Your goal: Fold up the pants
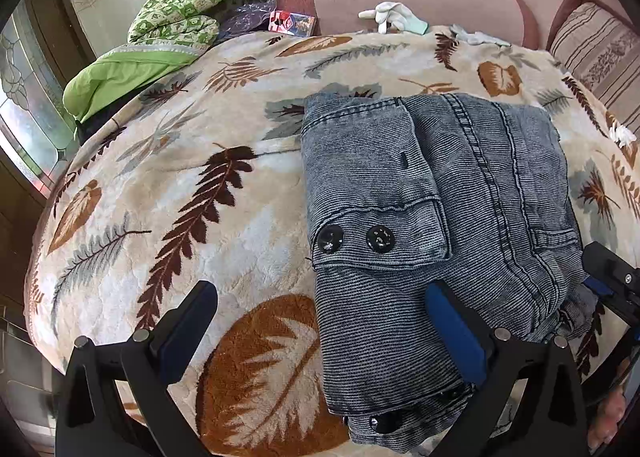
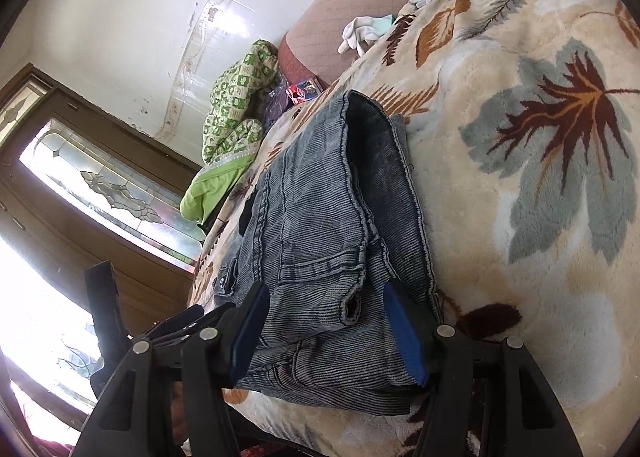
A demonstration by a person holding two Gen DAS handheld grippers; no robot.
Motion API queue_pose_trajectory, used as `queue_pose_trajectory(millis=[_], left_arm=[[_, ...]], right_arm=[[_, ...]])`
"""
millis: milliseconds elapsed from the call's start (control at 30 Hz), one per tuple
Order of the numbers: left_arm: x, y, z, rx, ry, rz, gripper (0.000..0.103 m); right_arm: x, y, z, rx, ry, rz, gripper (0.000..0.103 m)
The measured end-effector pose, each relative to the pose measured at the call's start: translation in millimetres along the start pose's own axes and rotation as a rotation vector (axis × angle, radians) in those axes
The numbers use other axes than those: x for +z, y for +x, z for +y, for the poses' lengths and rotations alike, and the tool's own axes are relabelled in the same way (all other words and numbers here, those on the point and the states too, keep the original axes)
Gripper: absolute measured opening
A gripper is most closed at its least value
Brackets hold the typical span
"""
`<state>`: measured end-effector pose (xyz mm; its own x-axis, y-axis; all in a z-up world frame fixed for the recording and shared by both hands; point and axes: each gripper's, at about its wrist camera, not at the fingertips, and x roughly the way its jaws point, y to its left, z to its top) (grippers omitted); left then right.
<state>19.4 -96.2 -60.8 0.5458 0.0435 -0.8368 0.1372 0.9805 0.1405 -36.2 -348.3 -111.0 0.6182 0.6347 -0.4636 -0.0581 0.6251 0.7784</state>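
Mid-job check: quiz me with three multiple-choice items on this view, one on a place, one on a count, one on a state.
1. Where do the folded jeans lie?
A. On the leaf-print blanket
B. On the pink headboard
C. On the floor

2. How many black buttons show on the pocket flap that faces up in the left wrist view?
A. One
B. Two
C. Four

3. How does the left gripper stand?
A. Shut on the jeans
B. Open, holding nothing
C. Shut on a glove

Answers:
1 A: the denim rests on the fleecy blanket, short of the headboard.
2 B: two buttons sit side by side on the flap.
3 B: its fingers are spread wide, one over the blanket and one over the denim, gripping nothing.
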Motion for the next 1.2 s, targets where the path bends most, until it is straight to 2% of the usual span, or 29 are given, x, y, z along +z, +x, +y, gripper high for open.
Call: queue_pose_trajectory(millis=[133, 500, 600, 867, 1067, 1200], left_arm=[[1, -2, -7, 0.051, 0.017, 0.005, 0.103], [13, -3, -37, 0.221, 0.214, 0.023, 0.103], [18, -1, -37, 0.216, 0.220, 0.046, 0.103], [27, 0, -24, 0.139, 0.155, 0.116, 0.103], [40, -27, -14, 0.087, 0.116, 0.032, 0.103], [49, -41, -6, 0.103, 0.105, -0.044, 0.103]], right_arm=[[1, -1, -4, 0.021, 0.025, 0.007, 0.064], [5, -1, -11, 0.060, 0.061, 0.027, 0.064], [5, -2, -13, 0.071, 0.073, 0.031, 0.064], [6, -3, -16, 0.091, 0.099, 0.042, 0.064], [4, -6, -11, 0.065, 0.068, 0.054, 0.064], [6, -16, -4, 0.025, 0.062, 0.080, 0.064]])
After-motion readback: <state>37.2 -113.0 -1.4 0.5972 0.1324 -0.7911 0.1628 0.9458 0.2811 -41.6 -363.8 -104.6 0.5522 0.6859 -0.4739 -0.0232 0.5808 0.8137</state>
